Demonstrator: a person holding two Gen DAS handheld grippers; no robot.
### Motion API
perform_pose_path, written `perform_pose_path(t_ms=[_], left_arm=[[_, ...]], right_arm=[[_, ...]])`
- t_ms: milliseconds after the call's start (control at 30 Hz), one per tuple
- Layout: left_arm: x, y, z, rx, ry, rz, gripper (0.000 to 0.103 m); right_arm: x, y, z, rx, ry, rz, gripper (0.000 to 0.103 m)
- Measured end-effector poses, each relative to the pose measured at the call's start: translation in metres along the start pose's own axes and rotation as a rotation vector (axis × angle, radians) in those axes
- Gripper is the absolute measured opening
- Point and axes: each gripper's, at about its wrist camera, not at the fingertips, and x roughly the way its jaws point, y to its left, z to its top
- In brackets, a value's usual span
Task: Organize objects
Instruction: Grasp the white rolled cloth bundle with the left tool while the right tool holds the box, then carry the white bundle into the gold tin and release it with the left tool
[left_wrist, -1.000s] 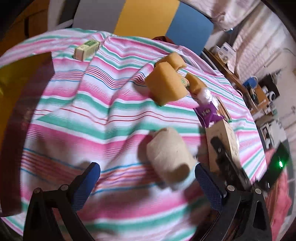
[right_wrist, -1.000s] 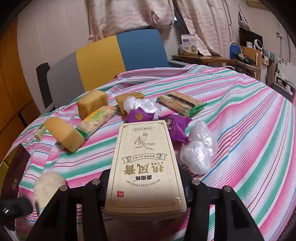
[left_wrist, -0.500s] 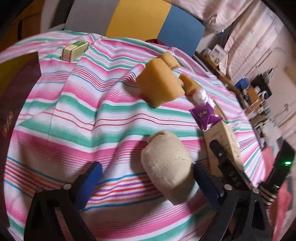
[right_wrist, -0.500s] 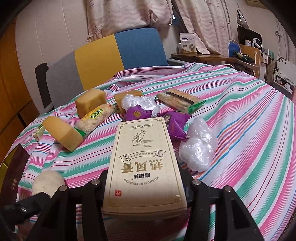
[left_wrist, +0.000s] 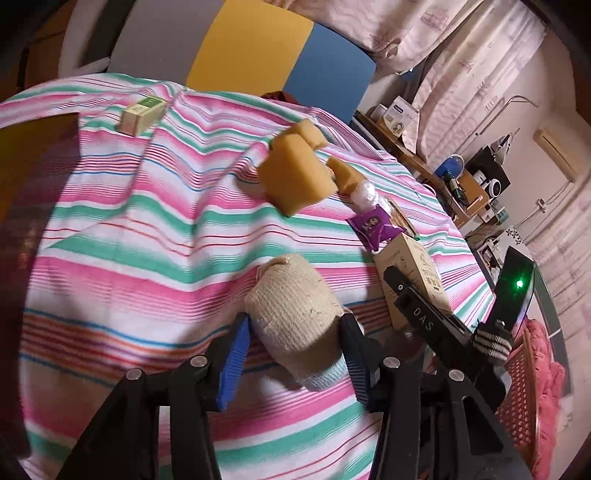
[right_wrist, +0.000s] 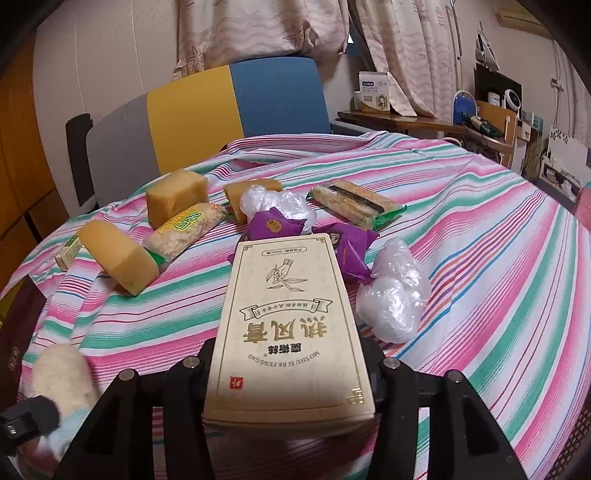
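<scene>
Between the blue pads (left_wrist: 232, 354) of the left hand-held gripper (left_wrist: 291, 354) lies the beige roll (left_wrist: 295, 317), on its side on the striped desk (left_wrist: 140, 229). The jaws have just been closing and both pads now touch the roll's sides. To its right, the right hand-held gripper (right_wrist: 288, 373) is clamped on the tan box (right_wrist: 288, 321), whose far end points at the purple packets (right_wrist: 273, 229). Just right of the box rests a clear plastic bag (right_wrist: 395, 295). Farther left lie yellow sponges (right_wrist: 118, 258) and a snack bar (right_wrist: 184, 229); a second bar (right_wrist: 354, 206) lies far right. A small green box (left_wrist: 140, 114) sits at the far left edge.
</scene>
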Motion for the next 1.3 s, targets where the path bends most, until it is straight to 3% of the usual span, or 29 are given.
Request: perform_pose_path(t_ms=[367,600,867,933,967,1033,1067,1167,1300], left_arm=[[-0.054,0.034,-0.012,-0.001,-0.102,0.044,0.045],[-0.106,0.066,-0.013,-0.034,-0.196,0.09,0.044],[-0.153,0.125,-0.012,-0.121,-0.289,0.189,0.044],[-0.159,0.139,-0.011,-0.135,-0.296,0.253,0.044],[-0.162,0.147,-0.012,-0.151,-0.3,0.264,0.044],[-0.167,0.162,-0.011,-0.181,-0.305,0.27,0.03],[-0.169,0.167,-0.012,-0.186,-0.303,0.279,0.028],[-0.172,0.187,-0.013,-0.201,-0.3,0.352,0.028],[-0.177,0.215,-0.017,-0.273,-0.291,0.396,0.028]], right_arm=[[-0.016,0.04,-0.006,-0.214,-0.093,-0.005,0.051],[-0.022,0.049,-0.011,-0.266,-0.122,-0.024,0.051],[-0.023,0.058,-0.018,-0.306,-0.099,-0.033,0.051],[-0.027,0.062,-0.021,-0.309,-0.099,-0.034,0.051],[-0.031,0.065,-0.022,-0.298,-0.104,-0.019,0.051],[-0.041,0.07,-0.024,-0.266,-0.114,0.013,0.051],[-0.047,0.075,-0.025,-0.242,-0.118,0.036,0.051],[-0.066,0.097,-0.022,-0.214,-0.134,0.123,0.051],[-0.095,0.134,-0.016,-0.231,-0.177,0.256,0.051]])
